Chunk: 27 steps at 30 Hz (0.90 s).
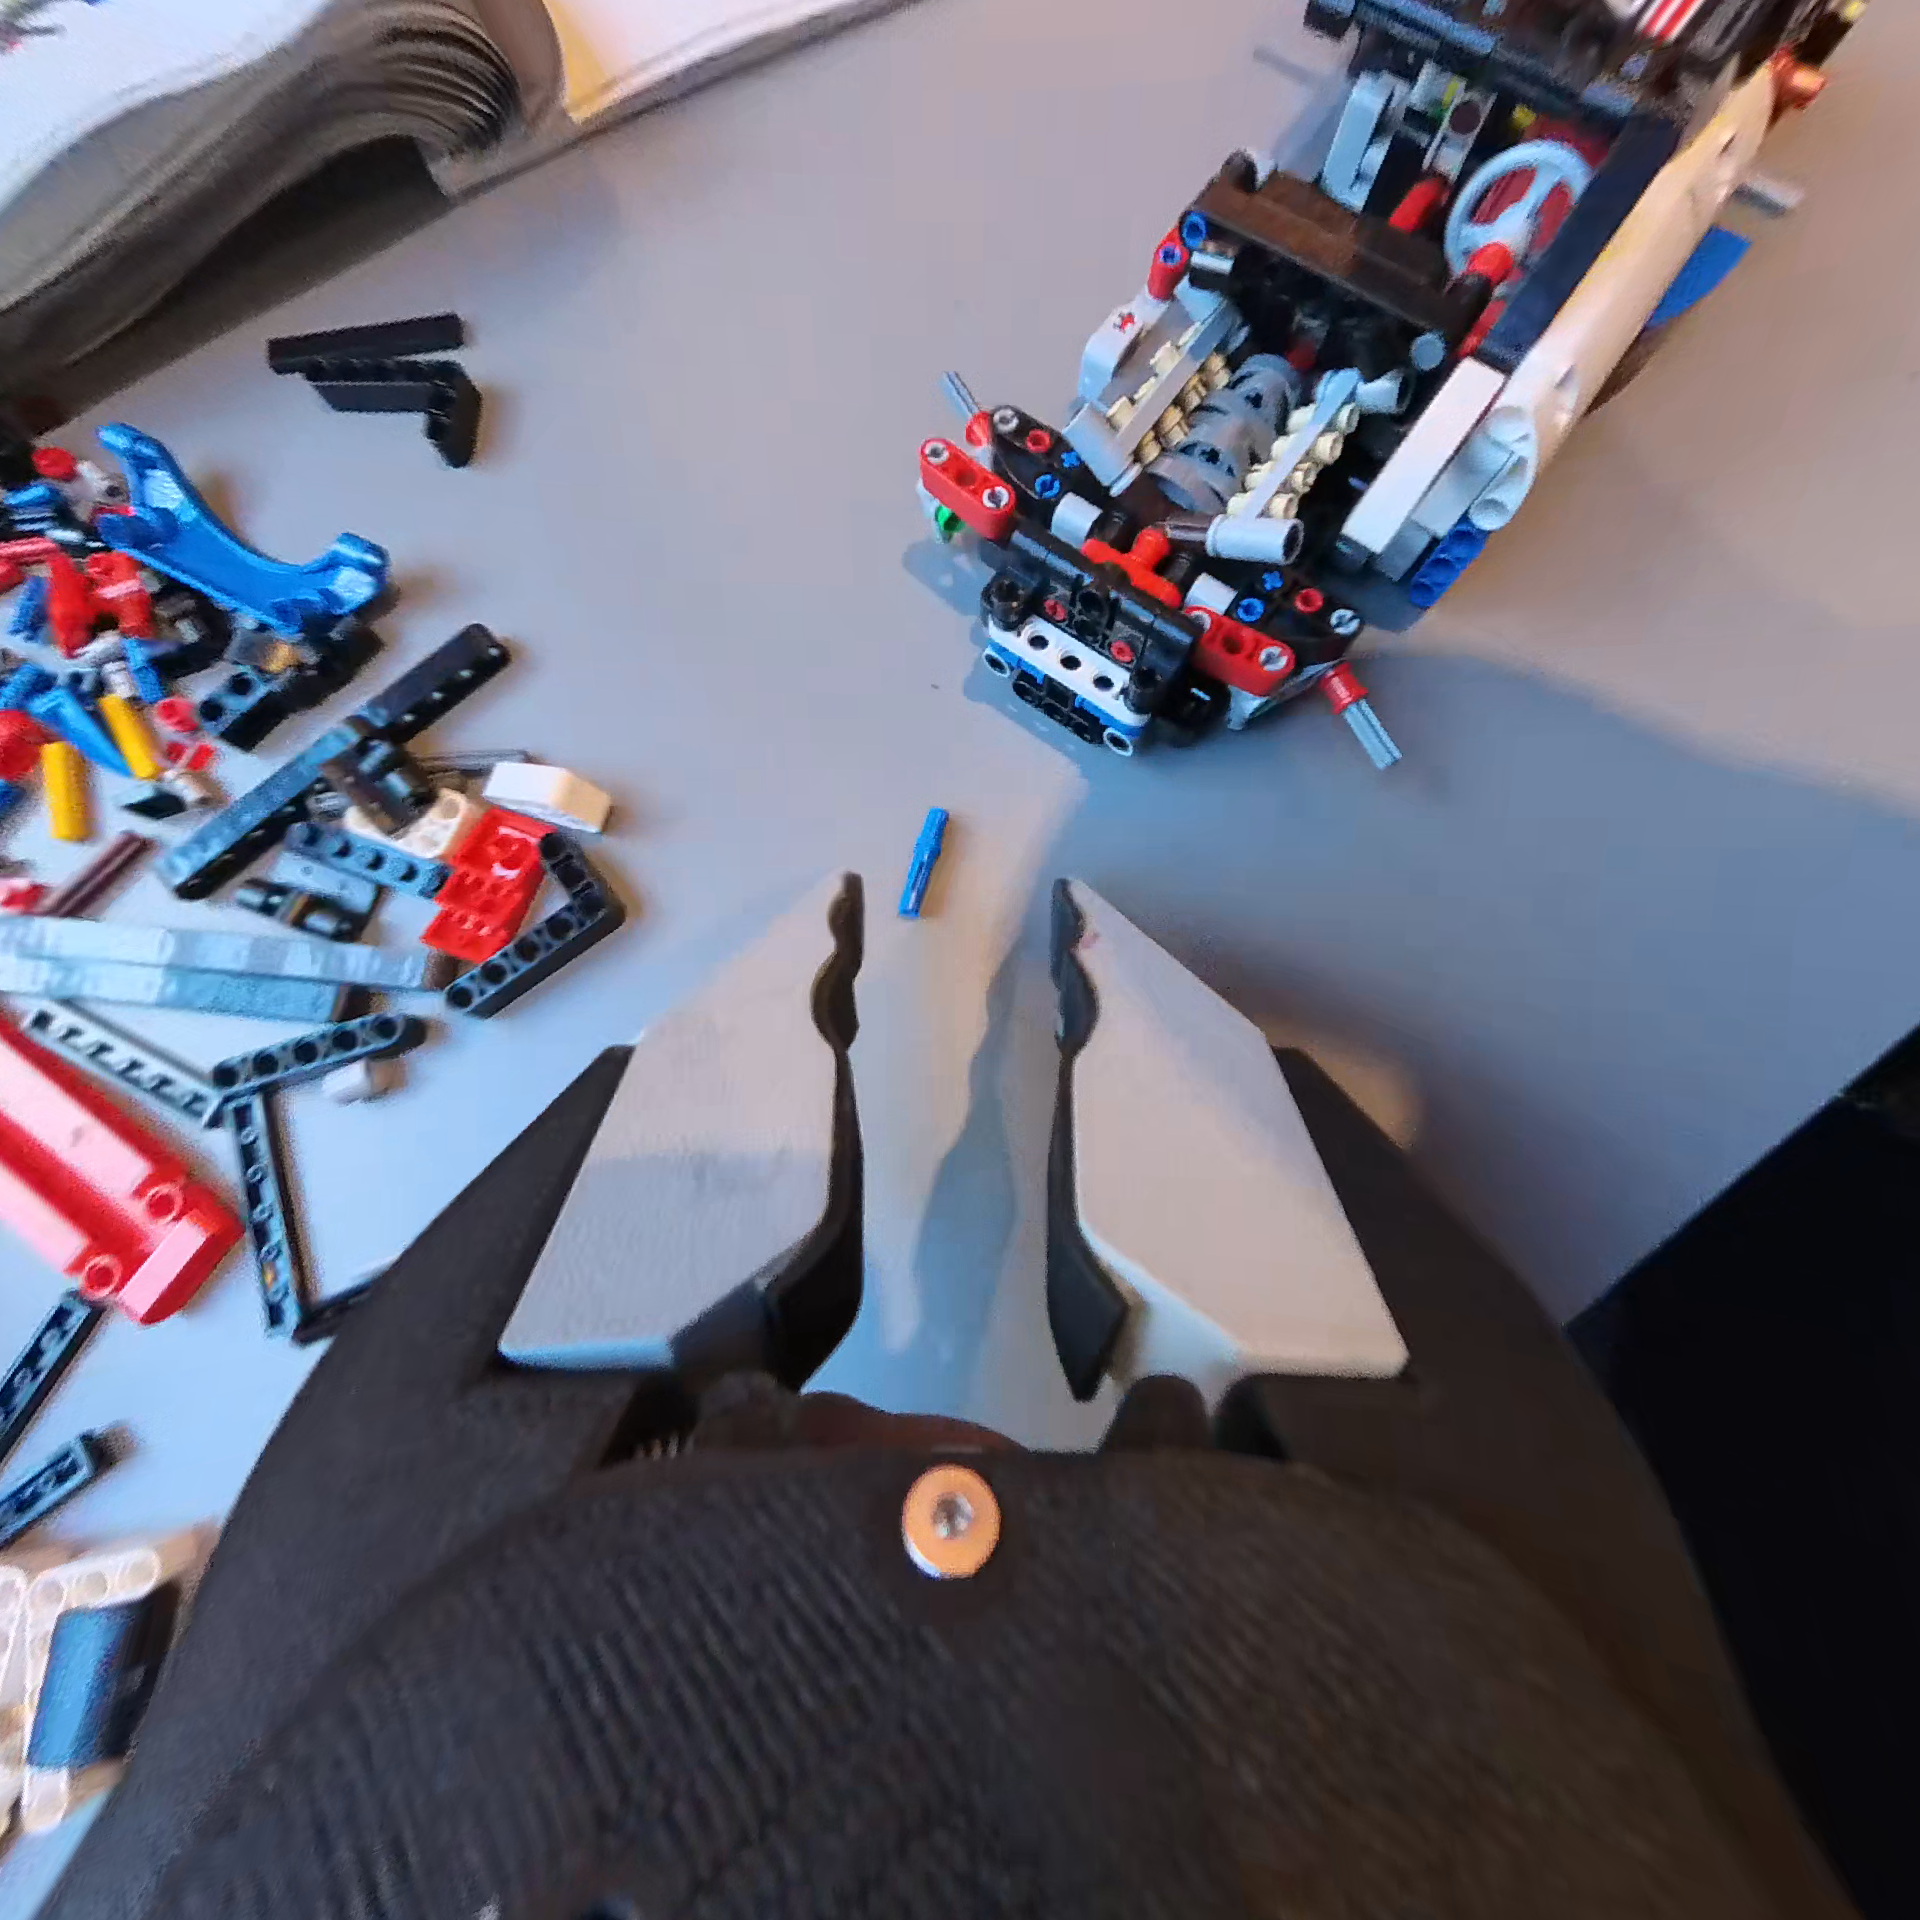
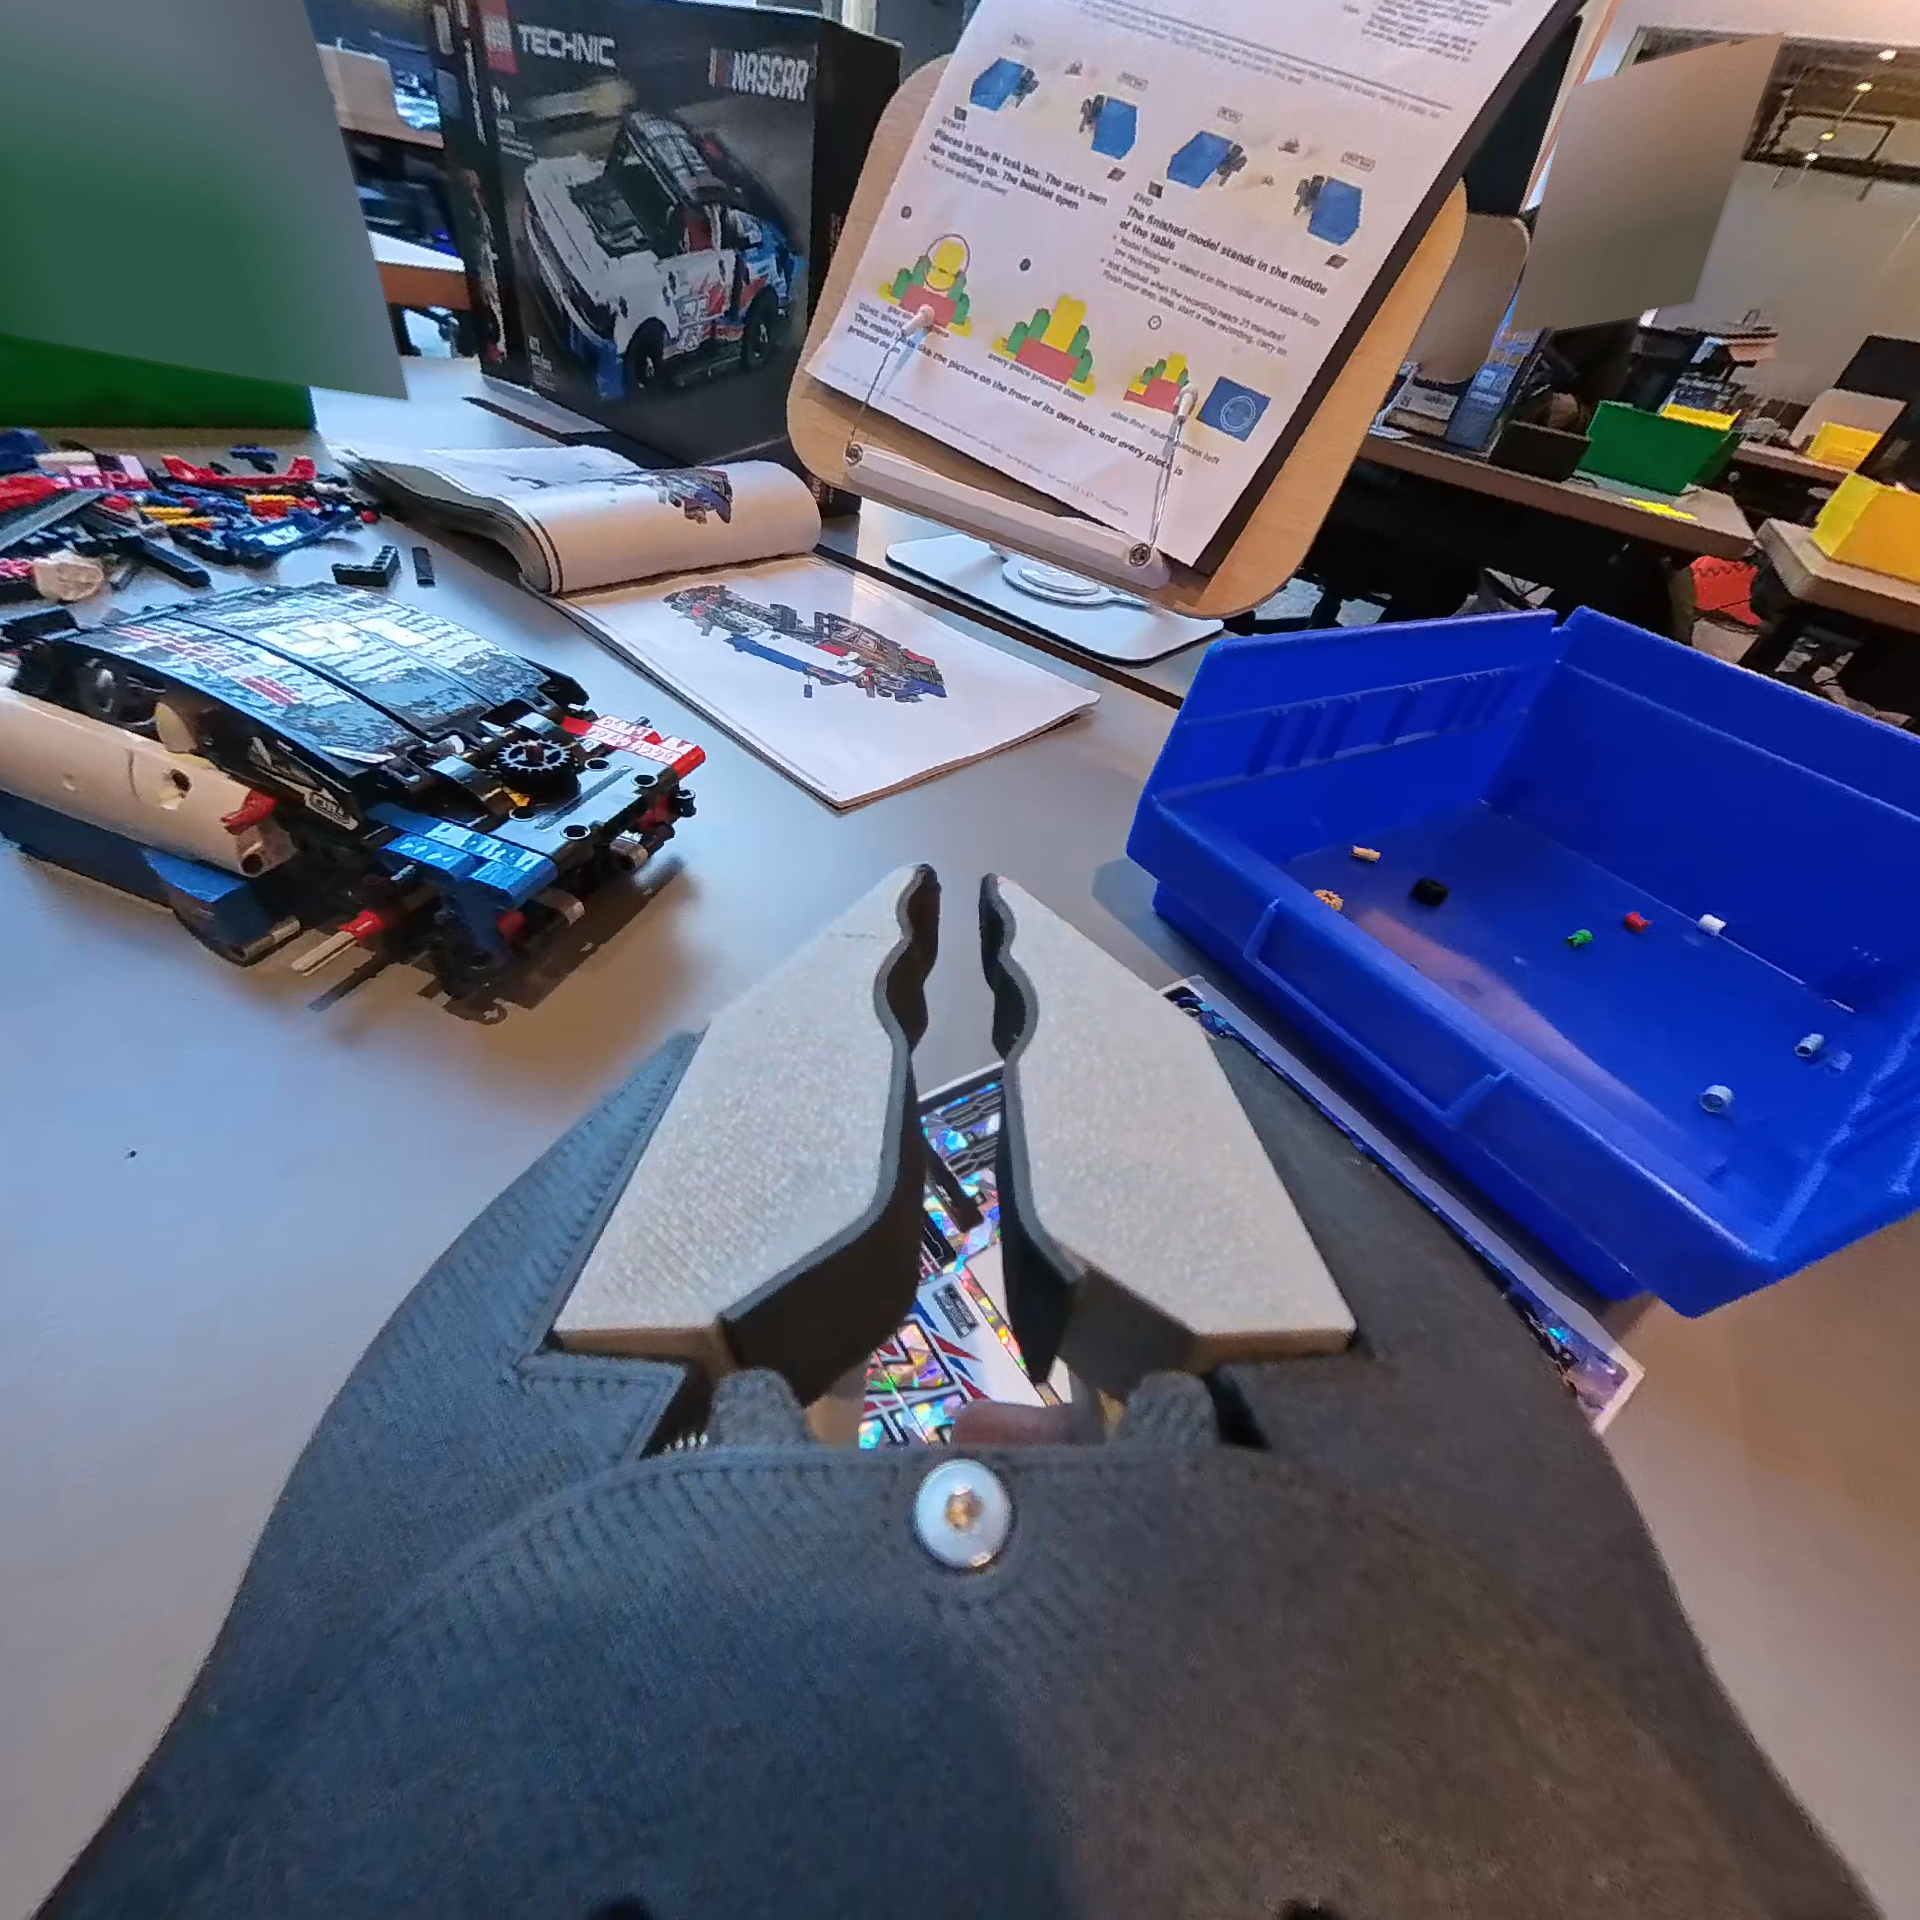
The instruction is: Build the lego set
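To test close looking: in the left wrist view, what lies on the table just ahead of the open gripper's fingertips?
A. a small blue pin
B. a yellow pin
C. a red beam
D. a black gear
A: a small blue pin lies alone on the grey table just past the tips of the left gripper, whose jaws stand apart and hold nothing.

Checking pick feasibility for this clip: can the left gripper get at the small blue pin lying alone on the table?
Probably yes. The left gripper is open, the blue pin lies just past its fingertips on bare table, apart from other pieces.
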Available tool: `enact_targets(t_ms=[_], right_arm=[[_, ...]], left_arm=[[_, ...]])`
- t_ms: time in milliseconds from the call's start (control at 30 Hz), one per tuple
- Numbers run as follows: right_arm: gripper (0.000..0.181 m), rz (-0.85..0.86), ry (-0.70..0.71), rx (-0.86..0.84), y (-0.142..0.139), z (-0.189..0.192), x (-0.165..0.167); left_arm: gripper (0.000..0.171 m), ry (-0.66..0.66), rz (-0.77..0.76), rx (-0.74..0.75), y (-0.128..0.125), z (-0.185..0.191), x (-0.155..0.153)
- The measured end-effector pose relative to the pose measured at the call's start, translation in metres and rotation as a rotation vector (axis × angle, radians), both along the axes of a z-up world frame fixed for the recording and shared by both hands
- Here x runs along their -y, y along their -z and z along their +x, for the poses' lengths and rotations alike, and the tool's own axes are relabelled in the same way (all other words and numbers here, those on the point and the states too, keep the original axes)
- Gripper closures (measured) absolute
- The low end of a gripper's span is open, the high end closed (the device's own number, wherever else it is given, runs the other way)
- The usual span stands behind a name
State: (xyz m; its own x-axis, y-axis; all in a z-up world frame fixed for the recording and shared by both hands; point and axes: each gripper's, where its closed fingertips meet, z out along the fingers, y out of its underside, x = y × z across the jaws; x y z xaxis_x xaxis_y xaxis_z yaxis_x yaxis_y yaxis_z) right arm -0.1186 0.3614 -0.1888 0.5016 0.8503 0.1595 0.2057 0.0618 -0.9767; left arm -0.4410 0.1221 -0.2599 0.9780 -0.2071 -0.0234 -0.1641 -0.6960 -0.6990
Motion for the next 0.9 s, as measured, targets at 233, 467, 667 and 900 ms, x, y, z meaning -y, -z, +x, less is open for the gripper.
enact_targets(t_ms=[233, 467, 667, 900], right_arm=[[0.175, 0.008, 0.023, 0.035, 0.005, -0.002, -0.002], [0.175, 0.007, 0.049, 0.115, 0.018, -0.007, -0.008], [0.175, 0.021, 0.074, 0.172, 0.024, -0.009, -0.011], [0.175, 0.044, 0.096, 0.224, 0.03, -0.01, -0.013]], left_arm=[[0.14, -0.176, 0.123, -0.011, -0.017, -0.043, 0.026], [0.146, -0.365, 0.195, 0.022, -0.025, -0.098, 0.05], [0.15, -0.34, 0.188, -0.068, -0.033, -0.125, 0.041], [0.152, -0.399, 0.232, -0.09, -0.052, -0.161, 0.045]])
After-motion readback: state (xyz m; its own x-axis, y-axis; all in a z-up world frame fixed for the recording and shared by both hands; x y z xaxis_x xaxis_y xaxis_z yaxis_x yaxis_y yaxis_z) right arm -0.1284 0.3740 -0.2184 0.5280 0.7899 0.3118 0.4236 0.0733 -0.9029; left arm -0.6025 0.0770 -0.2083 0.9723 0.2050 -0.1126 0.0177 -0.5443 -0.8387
